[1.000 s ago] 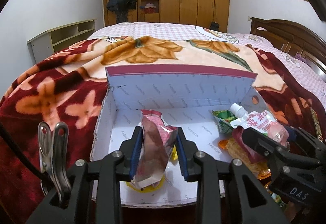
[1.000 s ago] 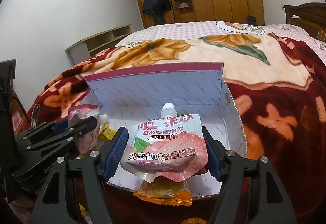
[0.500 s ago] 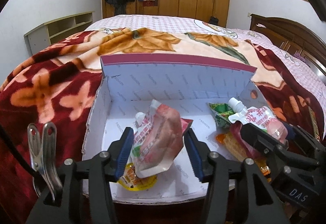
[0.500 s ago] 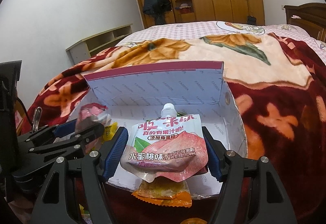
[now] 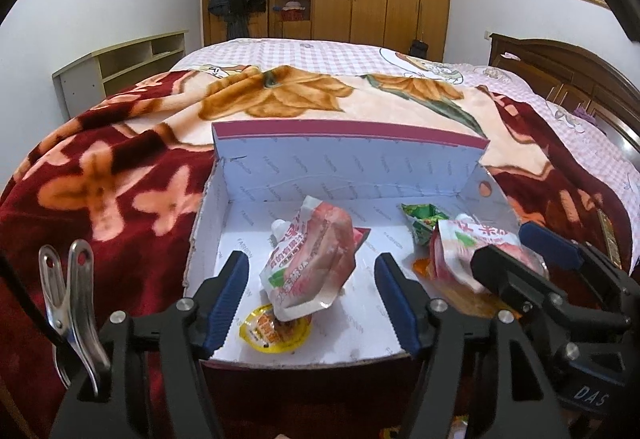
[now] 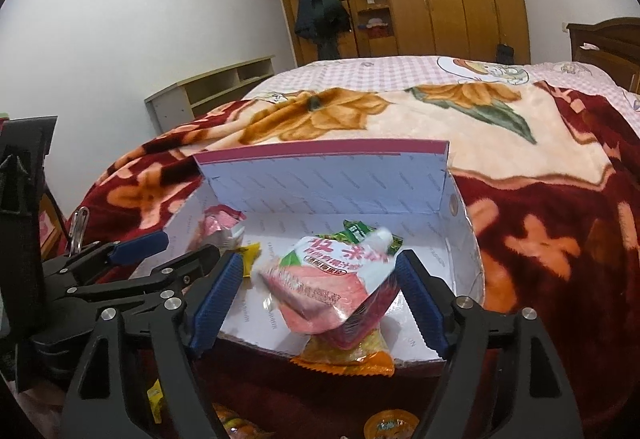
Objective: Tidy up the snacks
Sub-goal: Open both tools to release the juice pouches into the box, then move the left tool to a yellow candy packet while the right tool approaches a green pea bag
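Dropping both juice pouches (image 5: 310, 259) (image 6: 332, 279) into the white box (image 5: 344, 169), the left gripper (image 5: 312, 299) and right gripper (image 6: 320, 299) have just opened wide and hold nothing. Next, each backs toward 6 o'clock for another snack.

My left gripper (image 5: 312, 291) has just been opening; its pink pouch (image 5: 310, 259), pinched upright 1 second ago, now slumps free between the jaws. My right gripper (image 6: 320, 291) has opened too, dropping its peach pouch (image 6: 332, 279), tipped toward 2 o'clock.
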`<action>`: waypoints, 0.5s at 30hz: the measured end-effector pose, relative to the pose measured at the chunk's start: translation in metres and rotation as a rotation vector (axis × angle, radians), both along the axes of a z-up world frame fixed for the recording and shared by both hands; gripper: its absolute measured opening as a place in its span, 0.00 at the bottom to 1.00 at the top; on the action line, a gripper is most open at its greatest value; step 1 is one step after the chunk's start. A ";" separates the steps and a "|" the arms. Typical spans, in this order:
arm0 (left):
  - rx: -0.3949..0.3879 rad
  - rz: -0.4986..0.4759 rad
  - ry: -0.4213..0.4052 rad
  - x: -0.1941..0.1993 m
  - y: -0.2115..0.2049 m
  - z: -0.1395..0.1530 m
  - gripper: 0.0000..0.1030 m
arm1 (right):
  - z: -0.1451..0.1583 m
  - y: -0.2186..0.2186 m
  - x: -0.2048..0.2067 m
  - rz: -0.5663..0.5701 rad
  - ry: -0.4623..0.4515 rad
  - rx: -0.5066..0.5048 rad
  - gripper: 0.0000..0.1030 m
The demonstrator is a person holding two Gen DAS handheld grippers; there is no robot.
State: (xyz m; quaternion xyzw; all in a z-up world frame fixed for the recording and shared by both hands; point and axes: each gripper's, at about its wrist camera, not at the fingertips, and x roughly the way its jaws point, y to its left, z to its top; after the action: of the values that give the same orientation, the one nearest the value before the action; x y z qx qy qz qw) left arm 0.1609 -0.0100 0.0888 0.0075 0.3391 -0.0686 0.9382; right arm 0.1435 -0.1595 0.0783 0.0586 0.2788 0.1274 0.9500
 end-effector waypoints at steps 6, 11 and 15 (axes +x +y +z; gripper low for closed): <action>0.002 -0.003 -0.015 -0.015 0.002 0.008 0.67 | 0.007 0.001 -0.012 0.012 -0.019 0.005 0.78; -0.014 -0.004 -0.017 -0.026 0.008 0.015 0.67 | 0.010 -0.005 -0.023 0.014 -0.024 0.030 0.78; -0.037 -0.002 -0.013 -0.038 0.016 0.017 0.67 | 0.012 -0.012 -0.035 0.014 -0.018 0.052 0.79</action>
State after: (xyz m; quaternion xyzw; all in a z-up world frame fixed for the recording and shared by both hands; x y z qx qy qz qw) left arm 0.1229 0.0059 0.1061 -0.0089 0.3319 -0.0759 0.9402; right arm 0.1087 -0.1715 0.0901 0.0803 0.2671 0.1417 0.9498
